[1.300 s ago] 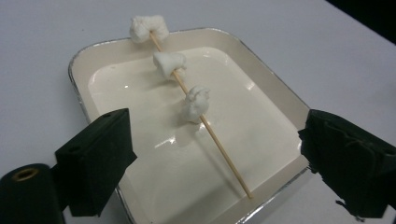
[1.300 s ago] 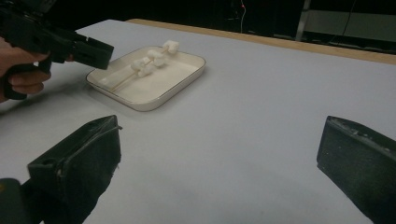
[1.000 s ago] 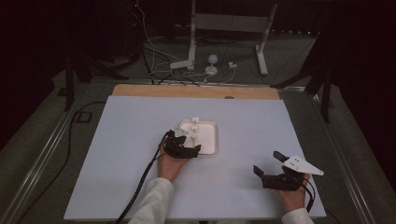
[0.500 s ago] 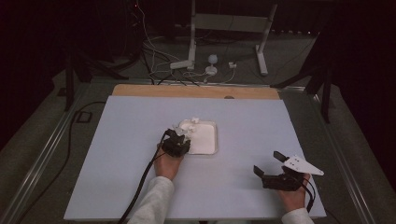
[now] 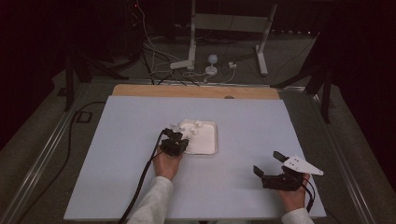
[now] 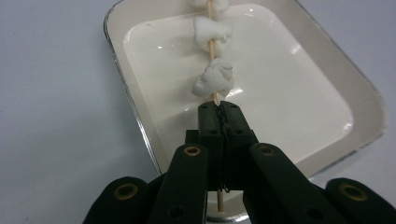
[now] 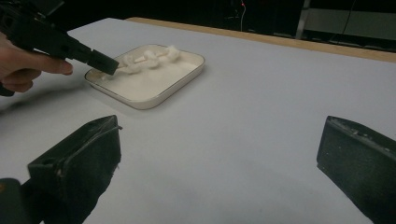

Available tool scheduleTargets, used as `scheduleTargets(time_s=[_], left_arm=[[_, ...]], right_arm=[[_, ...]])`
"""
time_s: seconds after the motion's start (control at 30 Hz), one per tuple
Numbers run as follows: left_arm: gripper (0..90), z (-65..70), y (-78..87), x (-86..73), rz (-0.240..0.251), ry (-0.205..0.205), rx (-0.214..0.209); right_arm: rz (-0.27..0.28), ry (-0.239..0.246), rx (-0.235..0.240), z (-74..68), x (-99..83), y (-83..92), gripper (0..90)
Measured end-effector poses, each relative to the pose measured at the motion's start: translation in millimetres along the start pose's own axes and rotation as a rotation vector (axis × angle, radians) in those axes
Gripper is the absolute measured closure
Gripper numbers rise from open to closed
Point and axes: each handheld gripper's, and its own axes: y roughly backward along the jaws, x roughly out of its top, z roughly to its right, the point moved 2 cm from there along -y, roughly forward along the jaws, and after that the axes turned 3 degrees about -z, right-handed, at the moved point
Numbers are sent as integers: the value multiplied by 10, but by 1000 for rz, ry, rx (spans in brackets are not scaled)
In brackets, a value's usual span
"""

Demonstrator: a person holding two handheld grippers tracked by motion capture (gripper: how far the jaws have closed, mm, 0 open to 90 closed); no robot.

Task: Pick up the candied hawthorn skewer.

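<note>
While over tray [image 6: 126, 100], clamped skewer [image 6: 211, 49]

No readable text, label, brand, number or sign stands on anything here — not on the tray [image 6: 140, 126], not on the table [image 5: 116, 140] — all surfaces are plain.

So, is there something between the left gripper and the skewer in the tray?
No. The left gripper is already shut on the skewer stick, just below the lowest white piece, over the tray. Nothing visible is between them.
</note>
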Motion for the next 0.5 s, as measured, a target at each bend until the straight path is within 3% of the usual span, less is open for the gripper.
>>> scheduleTargets(time_s=[0.2,0.5], left_arm=[[891,-2,0,-34,-60,-7,-25],[900,-59,66,-30,-42,14,-50]], right_arm=[[-2,2,1,-3,-1,-4,0],[1,-5,-1,9,0,4,0]])
